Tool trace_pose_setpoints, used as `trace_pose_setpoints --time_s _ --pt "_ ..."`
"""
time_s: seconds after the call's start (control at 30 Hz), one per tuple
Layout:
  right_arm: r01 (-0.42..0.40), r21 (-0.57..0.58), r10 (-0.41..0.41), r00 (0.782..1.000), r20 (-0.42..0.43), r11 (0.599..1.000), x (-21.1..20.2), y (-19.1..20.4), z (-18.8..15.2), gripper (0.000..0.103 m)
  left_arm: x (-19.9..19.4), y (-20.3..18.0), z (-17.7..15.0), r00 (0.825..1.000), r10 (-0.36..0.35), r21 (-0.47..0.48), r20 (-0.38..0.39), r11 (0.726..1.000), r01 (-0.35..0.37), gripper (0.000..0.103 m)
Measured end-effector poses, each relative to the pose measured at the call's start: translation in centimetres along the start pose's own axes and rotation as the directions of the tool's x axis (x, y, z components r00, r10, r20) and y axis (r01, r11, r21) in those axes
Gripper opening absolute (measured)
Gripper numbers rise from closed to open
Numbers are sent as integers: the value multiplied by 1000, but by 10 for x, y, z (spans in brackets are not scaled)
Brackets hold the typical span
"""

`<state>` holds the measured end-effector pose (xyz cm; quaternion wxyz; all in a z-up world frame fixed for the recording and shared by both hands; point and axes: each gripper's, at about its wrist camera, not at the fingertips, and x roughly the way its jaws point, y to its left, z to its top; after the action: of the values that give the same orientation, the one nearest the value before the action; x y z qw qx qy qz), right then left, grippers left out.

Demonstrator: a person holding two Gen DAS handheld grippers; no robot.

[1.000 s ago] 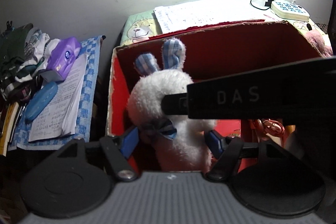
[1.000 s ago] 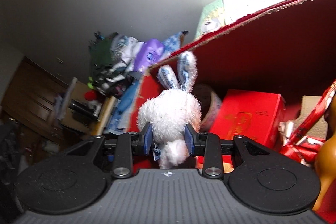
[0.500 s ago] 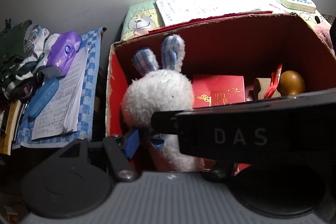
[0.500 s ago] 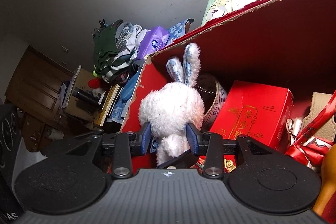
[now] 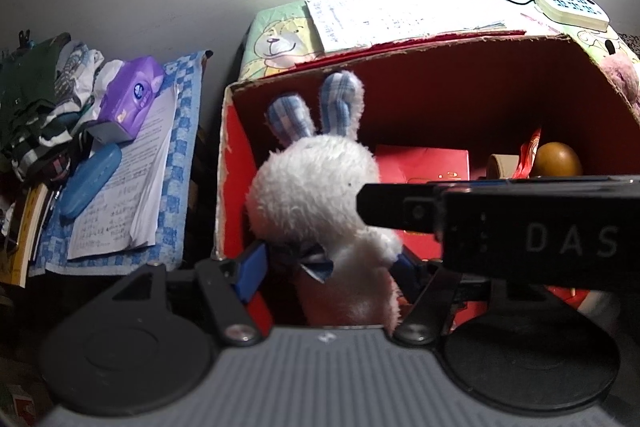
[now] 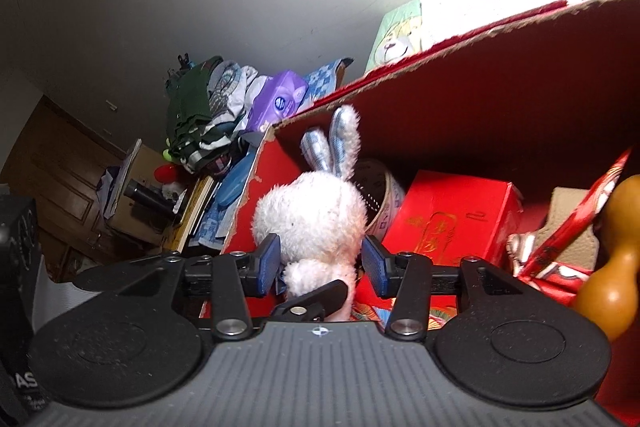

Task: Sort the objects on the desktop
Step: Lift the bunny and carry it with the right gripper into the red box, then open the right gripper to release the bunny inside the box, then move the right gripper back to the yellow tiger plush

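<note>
A white plush rabbit (image 5: 316, 195) with blue checked ears stands at the left end of a red cardboard box (image 5: 460, 95). My left gripper (image 5: 328, 267) is open, its blue pads on either side of the rabbit's body. The rabbit also shows in the right wrist view (image 6: 312, 223). My right gripper (image 6: 323, 267) is open there, with small gaps between its pads and the rabbit. The right gripper's black body (image 5: 500, 223) crosses the left wrist view from the right and hides part of the box.
The box (image 6: 500, 87) also holds a red gift box (image 6: 456, 219), a tape roll (image 6: 380, 195), a brown gourd (image 6: 616, 267) and red ribbon. Left of the box are papers (image 5: 124, 195), a blue case (image 5: 90, 183), a purple tissue pack (image 5: 128, 99) and clothes. Papers and a calculator (image 5: 572, 7) lie behind.
My right gripper has opened off the rabbit, which now stands in the box. The right gripper's body has drawn back to the right in the left wrist view.
</note>
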<state>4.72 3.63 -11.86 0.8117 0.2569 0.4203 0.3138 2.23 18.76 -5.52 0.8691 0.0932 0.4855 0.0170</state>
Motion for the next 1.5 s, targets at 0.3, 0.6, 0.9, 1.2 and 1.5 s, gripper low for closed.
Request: trace_pose_setpoints --time_s 0.3,0.6,0.9,1.2,1.5 --pt "76 -1 -76 994 75 997 -12 0 -1 36 -9 2 1 999 34 -11 19 999 -34 72" --pt "285 -77 -275 954 120 956 -16 0 -2 35 -16 -4 -1 999 33 -14 13 999 -33 74" --pt "319 -90 -305 942 138 943 -25 4 -7 35 -23 -13 -3 999 40 -1 12 999 -40 78" --pt "321 -93 -306 940 152 942 -36 10 -12 35 -34 -16 -8 998 70 -9 7 997 -70 85" --pt "310 -118 -290 943 161 943 -44 18 -17 35 -44 -17 -15 994 108 -51 -5 993 -108 88"
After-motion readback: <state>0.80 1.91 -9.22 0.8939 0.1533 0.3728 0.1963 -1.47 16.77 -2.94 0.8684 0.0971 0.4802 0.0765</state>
